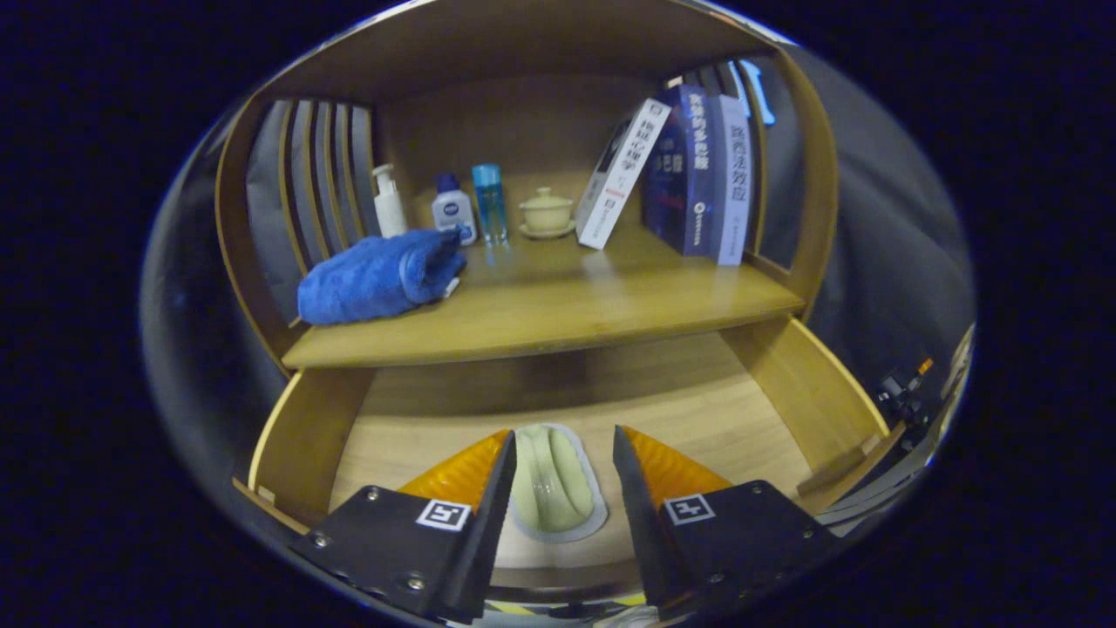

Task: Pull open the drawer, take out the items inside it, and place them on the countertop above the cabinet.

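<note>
Presently the gripper (562, 453) hangs over the open wooden drawer (785, 384), jaws released, straddling a pale green oblong pouch with white rim (554, 484); its long axis runs forward along the fingers, apparently untouched.

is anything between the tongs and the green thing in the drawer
Nothing visible. The tongs are open, and the pale green item lies on the drawer floor between their fingers, with a gap on the right side. The left finger is right beside it; contact is unclear.
</note>
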The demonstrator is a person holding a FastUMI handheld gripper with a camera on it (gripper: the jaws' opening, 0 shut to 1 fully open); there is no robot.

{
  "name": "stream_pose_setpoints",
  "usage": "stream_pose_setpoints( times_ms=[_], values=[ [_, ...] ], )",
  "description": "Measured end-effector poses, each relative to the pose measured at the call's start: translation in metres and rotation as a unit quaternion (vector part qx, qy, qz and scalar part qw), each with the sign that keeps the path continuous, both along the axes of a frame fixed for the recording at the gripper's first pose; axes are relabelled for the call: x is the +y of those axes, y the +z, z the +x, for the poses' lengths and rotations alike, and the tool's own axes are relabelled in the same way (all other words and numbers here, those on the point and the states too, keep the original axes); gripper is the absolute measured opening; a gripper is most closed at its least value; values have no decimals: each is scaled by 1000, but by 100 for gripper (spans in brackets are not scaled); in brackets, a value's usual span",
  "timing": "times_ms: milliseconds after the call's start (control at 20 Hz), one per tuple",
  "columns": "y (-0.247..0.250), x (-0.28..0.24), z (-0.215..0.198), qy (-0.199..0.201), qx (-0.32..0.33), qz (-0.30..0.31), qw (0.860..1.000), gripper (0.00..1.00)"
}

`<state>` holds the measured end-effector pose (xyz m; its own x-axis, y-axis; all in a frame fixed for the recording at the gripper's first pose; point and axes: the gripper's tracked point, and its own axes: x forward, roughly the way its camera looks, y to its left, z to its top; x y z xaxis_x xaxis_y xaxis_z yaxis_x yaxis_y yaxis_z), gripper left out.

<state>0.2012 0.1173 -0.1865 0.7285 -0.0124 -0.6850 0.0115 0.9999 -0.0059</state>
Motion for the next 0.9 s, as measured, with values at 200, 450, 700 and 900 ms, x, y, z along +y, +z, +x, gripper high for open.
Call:
stream_pose_setpoints(
  times_ms=[200, 450, 700, 900],
  values=[
    [-24, 9, 2, 33, 58, 9, 998, 66],
    [-51, 9, -4, 48, 103, -4, 994, 66],
    [-66, 4, -7, 40, 103, 0, 994, 58],
    [-63, 6, -2, 34, 79, 20, 996, 18]
  ],
)
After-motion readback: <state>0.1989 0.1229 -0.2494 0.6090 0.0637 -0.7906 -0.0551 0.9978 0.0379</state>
